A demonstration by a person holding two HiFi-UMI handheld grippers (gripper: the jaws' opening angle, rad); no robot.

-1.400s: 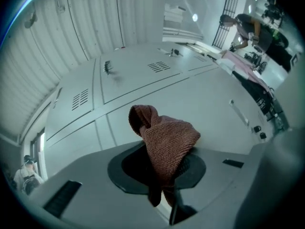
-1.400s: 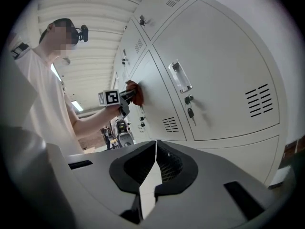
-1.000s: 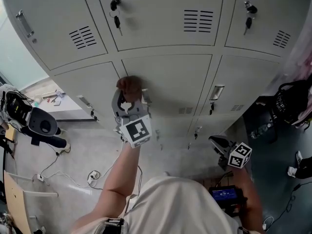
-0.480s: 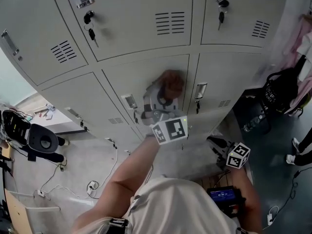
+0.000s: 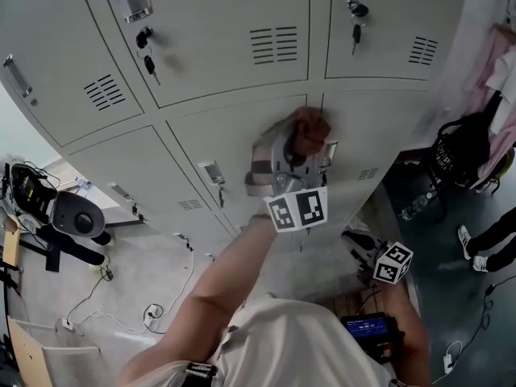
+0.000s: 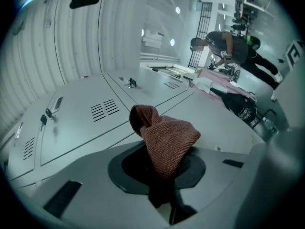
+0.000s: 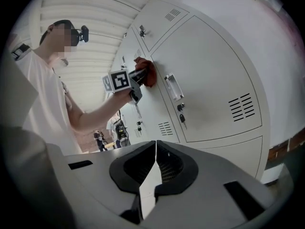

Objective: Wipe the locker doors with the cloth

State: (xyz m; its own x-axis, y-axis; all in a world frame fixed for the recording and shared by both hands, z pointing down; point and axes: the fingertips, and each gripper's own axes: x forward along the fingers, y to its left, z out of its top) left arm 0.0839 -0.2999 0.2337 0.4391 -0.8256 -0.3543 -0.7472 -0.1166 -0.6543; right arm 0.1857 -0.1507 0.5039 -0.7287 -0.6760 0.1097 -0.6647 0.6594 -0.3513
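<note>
Left hand-held gripper slid right, cloth pressed on locker door.

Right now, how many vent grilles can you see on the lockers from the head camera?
5. Top row: left vent, middle vent, right vent. Bottom row: lower-left vent, lower-right vent. The left gripper may hide another.

Left gripper jaws clamped on a rust-brown knitted cloth; the cloth bunches out past the jaws in a folded lump. Grey locker doors fill the frame behind it; contact can't be confirmed. Vent slots and a key on the door at left. Person bent over, far right.
</note>
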